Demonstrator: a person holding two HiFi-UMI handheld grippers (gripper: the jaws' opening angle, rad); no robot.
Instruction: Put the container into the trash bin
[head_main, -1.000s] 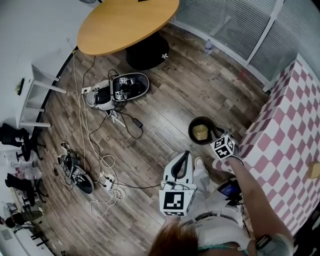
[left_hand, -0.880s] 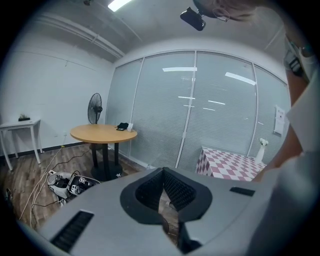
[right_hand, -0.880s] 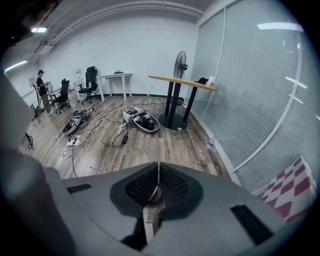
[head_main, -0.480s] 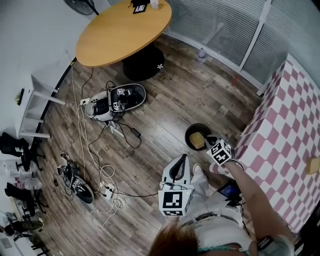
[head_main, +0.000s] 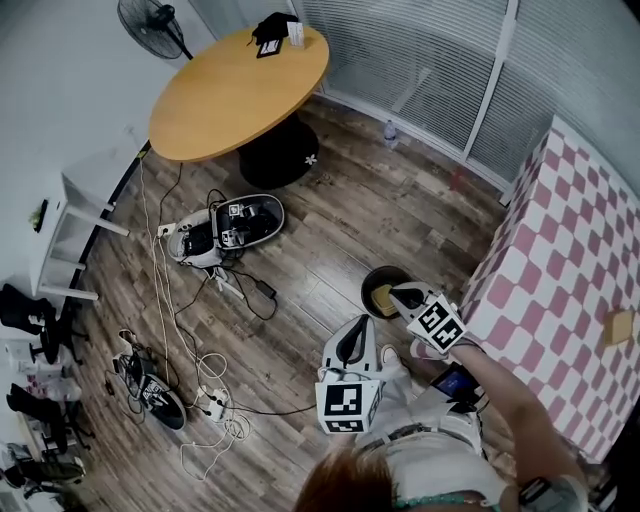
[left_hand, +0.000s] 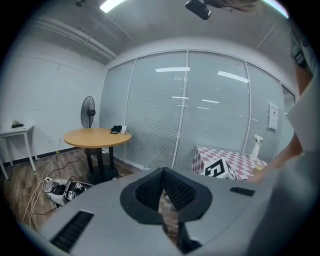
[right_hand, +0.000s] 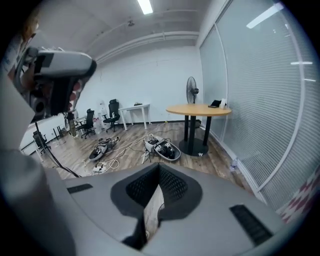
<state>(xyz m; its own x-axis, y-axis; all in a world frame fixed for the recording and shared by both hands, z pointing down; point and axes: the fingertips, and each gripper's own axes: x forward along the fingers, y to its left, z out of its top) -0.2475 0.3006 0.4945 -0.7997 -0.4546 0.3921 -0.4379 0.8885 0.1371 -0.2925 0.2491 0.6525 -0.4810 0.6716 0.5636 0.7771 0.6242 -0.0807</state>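
The black round trash bin (head_main: 371, 280) stands on the wood floor beside the checked table. A yellowish container (head_main: 381, 297) lies inside it. My right gripper (head_main: 396, 294) hangs over the bin's near rim, shut, with nothing between its pads; its marker cube (head_main: 437, 322) shows behind it. In the right gripper view the right gripper (right_hand: 159, 169) points across the room at floor level, jaws together and empty. My left gripper (head_main: 362, 328) is held near the person's body, just short of the bin. In its own view the left gripper (left_hand: 163, 173) looks shut and holds nothing.
A pink-and-white checked table (head_main: 560, 260) fills the right side, a small yellow item (head_main: 620, 327) on it. A round wooden table (head_main: 240, 90) stands far off, a fan (head_main: 150, 22) behind it. Cables and open equipment cases (head_main: 225, 225) litter the floor at left.
The right gripper has risen above the bin and its tips now overlap the rim. The container stays in the bin. The head view has tilted up toward the far room.
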